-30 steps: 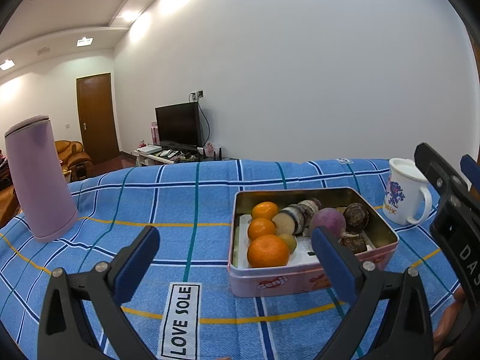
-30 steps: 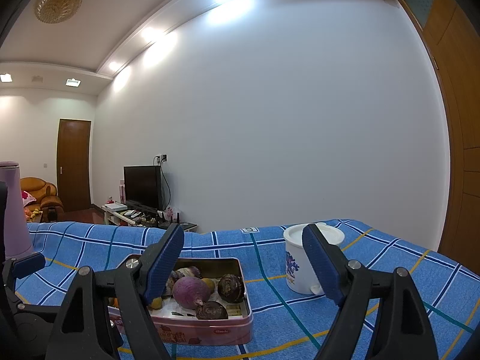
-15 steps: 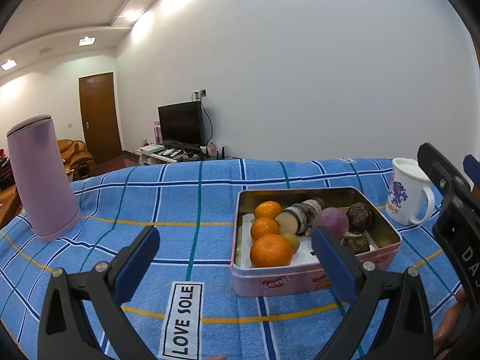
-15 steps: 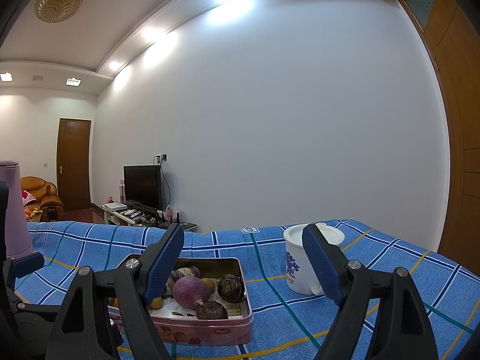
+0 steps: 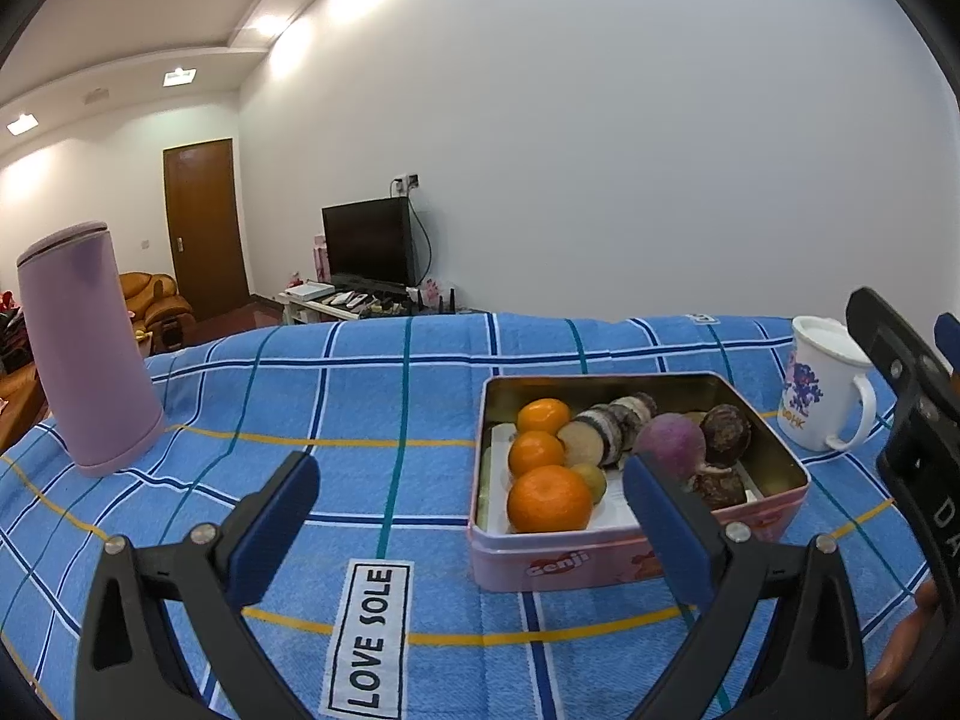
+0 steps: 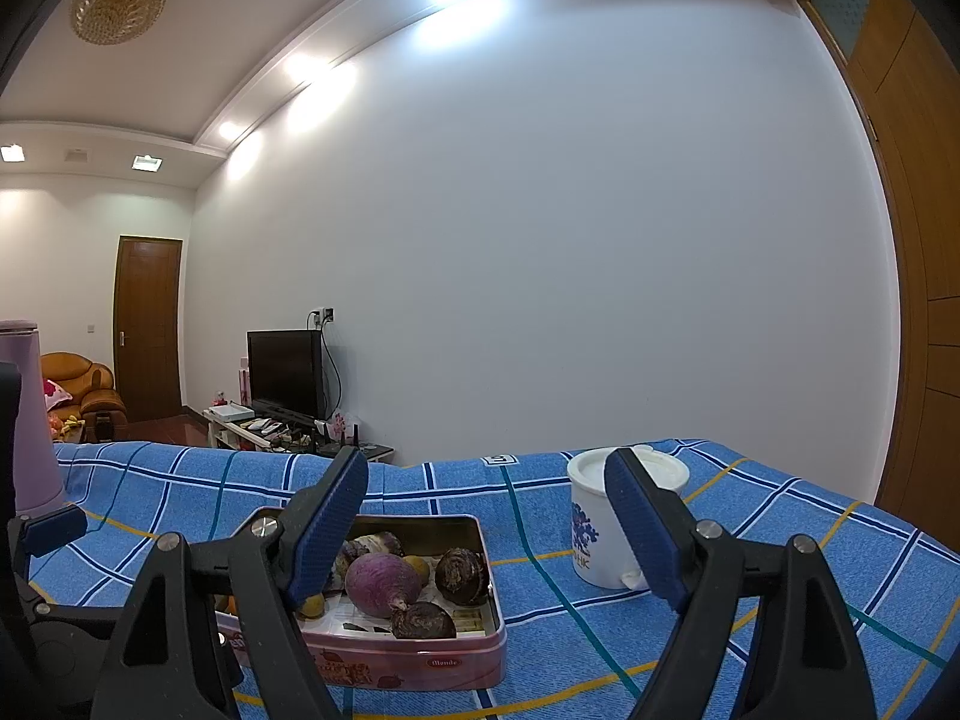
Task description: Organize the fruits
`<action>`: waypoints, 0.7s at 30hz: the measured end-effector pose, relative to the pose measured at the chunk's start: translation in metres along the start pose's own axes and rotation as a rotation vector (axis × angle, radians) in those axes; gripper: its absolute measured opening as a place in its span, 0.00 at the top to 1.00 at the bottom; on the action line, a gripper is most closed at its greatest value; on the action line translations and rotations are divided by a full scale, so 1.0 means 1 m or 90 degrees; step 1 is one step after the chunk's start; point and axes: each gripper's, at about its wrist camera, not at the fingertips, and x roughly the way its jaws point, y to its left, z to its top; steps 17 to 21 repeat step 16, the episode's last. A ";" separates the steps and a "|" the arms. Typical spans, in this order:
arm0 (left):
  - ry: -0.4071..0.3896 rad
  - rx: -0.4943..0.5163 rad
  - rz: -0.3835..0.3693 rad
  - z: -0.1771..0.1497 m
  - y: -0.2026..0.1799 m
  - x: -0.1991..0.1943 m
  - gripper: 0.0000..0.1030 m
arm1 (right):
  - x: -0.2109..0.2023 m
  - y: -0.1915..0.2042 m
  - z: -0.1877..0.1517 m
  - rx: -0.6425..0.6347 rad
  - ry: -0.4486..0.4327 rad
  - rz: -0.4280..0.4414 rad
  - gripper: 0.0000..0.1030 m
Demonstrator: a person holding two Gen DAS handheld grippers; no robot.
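A pink tin sits on the blue checked cloth. Inside lie three oranges, a purple turnip, dark brown roots, sliced pieces and a small yellow-green fruit. My left gripper hovers open just in front of the tin's left side, nothing between its fingers. My right gripper stands open and empty, above and short of the tin's right end. Part of the right gripper's frame shows at the right edge of the left wrist view.
A tall lilac flask stands at the left of the cloth. A white mug with a blue print stands right of the tin. A "LOVE SOLE" label lies on the cloth near me.
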 end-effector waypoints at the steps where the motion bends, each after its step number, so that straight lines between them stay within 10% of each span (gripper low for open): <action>1: 0.001 -0.001 0.000 0.000 0.000 0.001 0.00 | 0.000 0.000 0.000 0.000 0.000 0.000 0.20; 21: 0.007 -0.002 -0.006 0.001 -0.002 0.001 0.00 | 0.004 -0.003 0.000 0.005 0.009 -0.013 0.20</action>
